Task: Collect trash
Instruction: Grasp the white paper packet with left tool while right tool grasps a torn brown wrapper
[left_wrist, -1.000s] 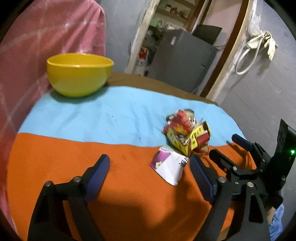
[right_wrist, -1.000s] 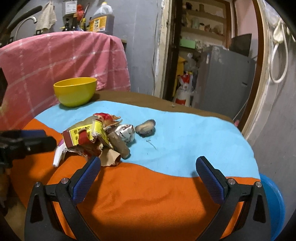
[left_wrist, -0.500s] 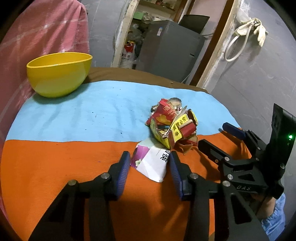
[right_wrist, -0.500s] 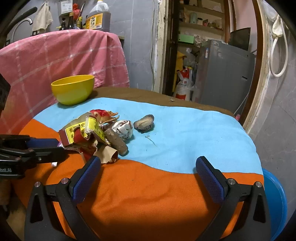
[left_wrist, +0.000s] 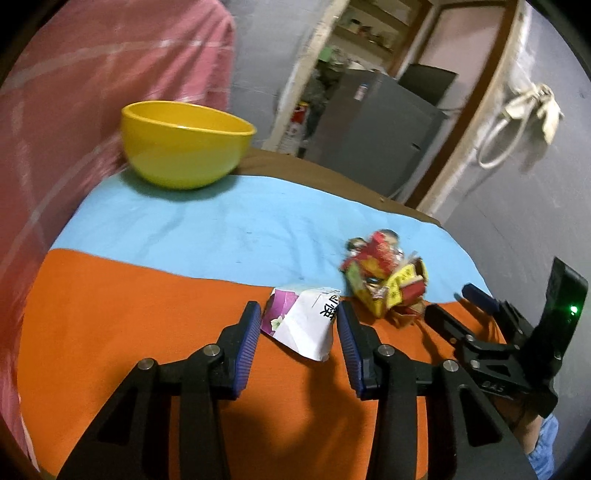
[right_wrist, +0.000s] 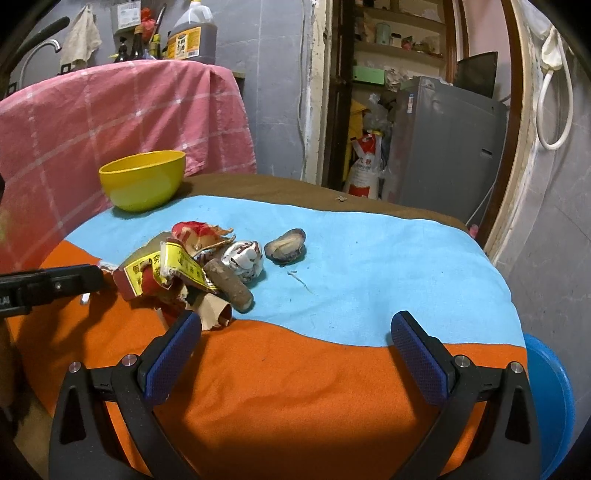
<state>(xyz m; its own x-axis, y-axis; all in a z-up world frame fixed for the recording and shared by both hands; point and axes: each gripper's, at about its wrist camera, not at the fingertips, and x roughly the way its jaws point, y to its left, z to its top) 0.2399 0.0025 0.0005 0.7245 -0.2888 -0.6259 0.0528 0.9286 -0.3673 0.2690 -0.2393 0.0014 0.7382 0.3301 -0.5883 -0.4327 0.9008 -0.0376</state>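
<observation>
A white and purple packet (left_wrist: 301, 325) sits between the blue pads of my left gripper (left_wrist: 297, 323), which is shut on it over the orange part of the cloth (left_wrist: 129, 314). To its right lies a pile of crumpled red and yellow wrappers (left_wrist: 384, 284). The right wrist view shows the same pile (right_wrist: 177, 266) with a brown roll (right_wrist: 229, 284), a white crumpled piece (right_wrist: 243, 258) and a dark shell-like lump (right_wrist: 288, 245). My right gripper (right_wrist: 295, 350) stands wide open, nothing between its fingers, just in front of that pile. It also shows in the left wrist view, the right gripper (left_wrist: 456, 304) beside the pile.
A yellow bowl (left_wrist: 184, 155) stands at the far left of the blue cloth (right_wrist: 388, 266). A pink checked cloth (right_wrist: 110, 122) hangs behind it. A blue tub (right_wrist: 550, 398) sits below the table's right edge. A grey cabinet (right_wrist: 443, 147) stands in the doorway.
The left jaws went from wide apart to closed on the white and purple packet. The left gripper then shifted left with the packet, away from the wrapper pile. The right gripper kept still.
</observation>
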